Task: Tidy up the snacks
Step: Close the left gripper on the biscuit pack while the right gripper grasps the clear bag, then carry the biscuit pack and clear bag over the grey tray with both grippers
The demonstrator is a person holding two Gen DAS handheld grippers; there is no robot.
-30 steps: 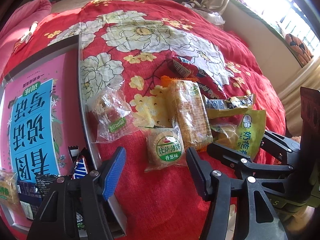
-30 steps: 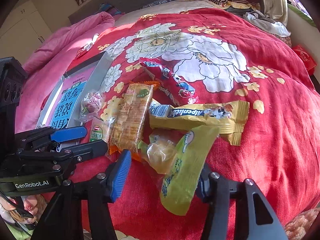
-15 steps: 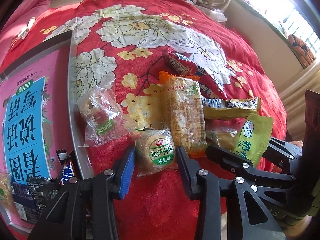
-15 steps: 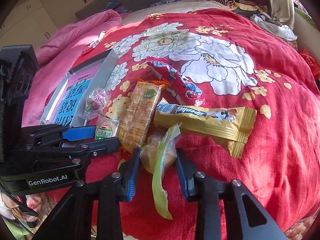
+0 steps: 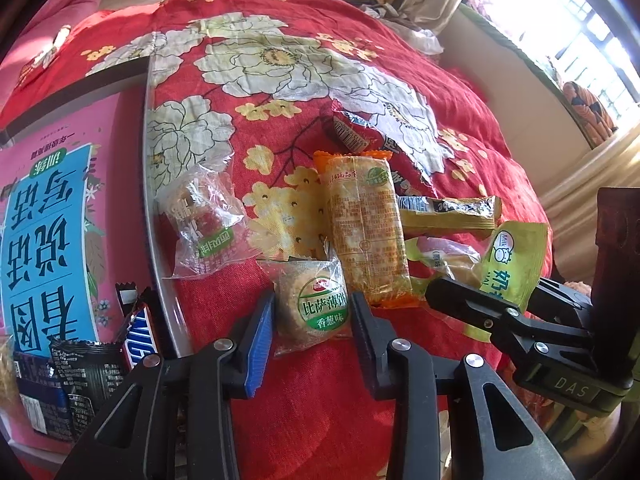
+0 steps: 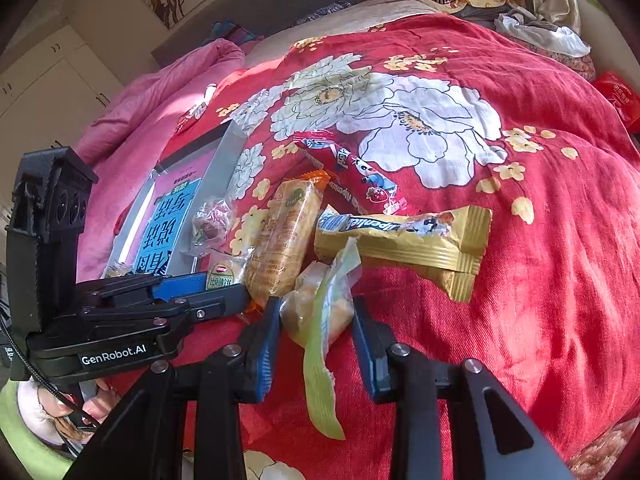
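Jaws on the left gripper [image 5: 312,320] are closing, with the round cracker pack [image 5: 314,306] between them; its clear wrapper fills the narrow gap and the pads look to be touching its edges, though how firmly they bite I cannot tell. The right gripper [image 6: 316,320] stands narrowed to a similar width and is clamped on the green-and-clear bun pack [image 6: 320,308], which is squeezed upright between the pads with its green tail hanging down toward the camera.

Going from the left: a tray [image 5: 154,216] lies at the edge of the red flowered bedspread [image 5: 400,60], holding a pink and blue book [image 5: 44,216] with a chocolate bar [image 5: 138,340] and a dark wrapper [image 5: 86,372] at its near end. Just beside the tray's rim rests a clear candy bag [image 5: 204,224]. Next comes the cracker pack, then a long orange biscuit pack [image 5: 366,228] touching it, then the bun pack, with a yellow wafer bar [image 6: 404,240] behind it and a red striped candy pack [image 6: 348,172] farther back.

Judging by this, the step in hand is a double pick-up: each hand has taken one snack from the loose heap. The next move would call for lifting both straight up so that the neighbouring wrappers are not dragged along, then carrying them left to the tray, where the sorted snacks already sit. Crinkly film may slip, so the left grip should settle before any lift.
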